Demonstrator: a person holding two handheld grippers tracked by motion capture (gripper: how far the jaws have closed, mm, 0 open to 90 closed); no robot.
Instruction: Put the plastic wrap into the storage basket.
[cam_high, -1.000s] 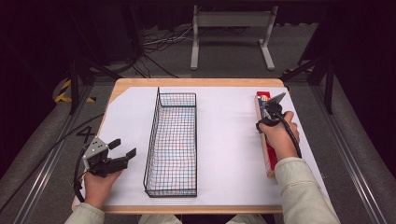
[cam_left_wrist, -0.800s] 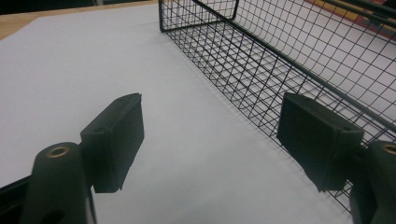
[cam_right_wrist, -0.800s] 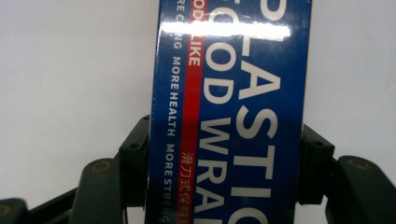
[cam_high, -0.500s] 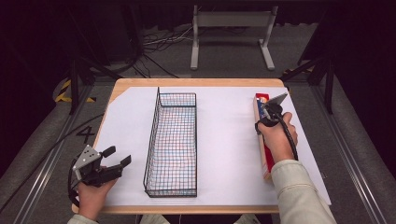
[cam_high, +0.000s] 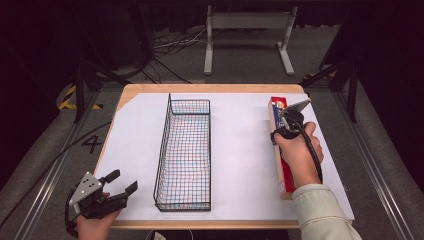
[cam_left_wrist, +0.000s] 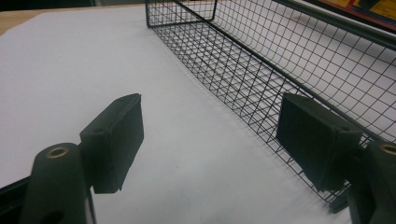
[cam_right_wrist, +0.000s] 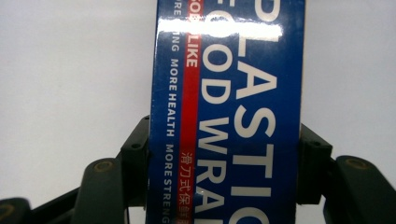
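A long plastic wrap box (cam_high: 285, 181), red on its side and blue on top (cam_right_wrist: 233, 70), lies lengthwise along the right side of the white-covered table (cam_high: 240, 165). My right gripper (cam_high: 290, 121) points down at its far half, and its jaws (cam_right_wrist: 224, 158) press on both long sides of the box. A black wire basket (cam_high: 165, 150), with nothing in it, stands lengthwise at the table's middle. My left gripper (cam_high: 124, 180) hovers at the table's near left corner, open, with nothing between its pads (cam_left_wrist: 210, 140). The basket's near wall (cam_left_wrist: 261, 70) runs just beside its right pad.
The wooden table edge (cam_high: 210, 88) shows beyond the white sheet. A white metal stand (cam_high: 247, 22) and cables (cam_high: 170, 45) are on the floor behind the table. Bare white sheet lies between the basket and the box.
My left gripper has drawn back toward the near left corner of the table, still open. The right gripper keeps its grip on the box and has barely shifted in the picture.
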